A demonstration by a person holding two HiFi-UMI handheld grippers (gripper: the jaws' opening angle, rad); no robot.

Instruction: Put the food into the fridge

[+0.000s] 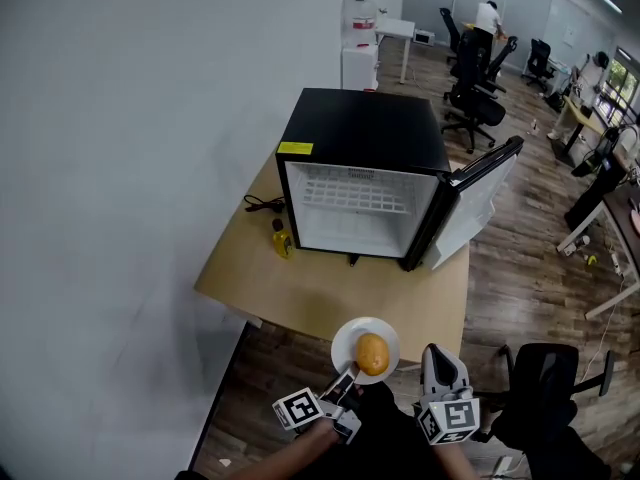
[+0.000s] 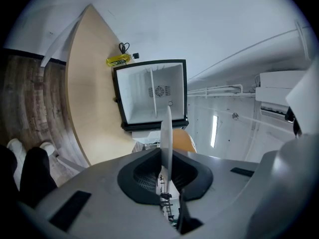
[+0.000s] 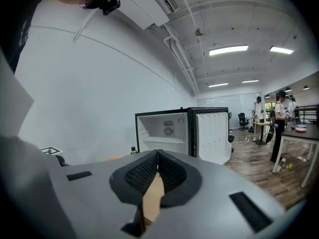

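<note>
A black mini fridge (image 1: 362, 173) stands on the wooden table (image 1: 320, 293), its door (image 1: 478, 203) swung open to the right and its white inside bare except for a wire shelf. At the table's near edge a white plate (image 1: 346, 340) carries a round orange-yellow food (image 1: 372, 354). My left gripper (image 1: 349, 376) is shut on the plate's near rim. In the left gripper view the plate (image 2: 166, 133) shows edge-on between the jaws, with the food (image 2: 186, 141) beside it and the fridge (image 2: 152, 96) beyond. My right gripper (image 1: 437, 360) is shut on nothing, just right of the plate; its view faces the fridge (image 3: 174, 133).
A small yellow bottle (image 1: 282, 239) and a black cable (image 1: 262, 204) lie left of the fridge. A white wall runs along the left. A black office chair (image 1: 555, 388) stands at my right; more chairs (image 1: 475, 98), desks and people are farther back.
</note>
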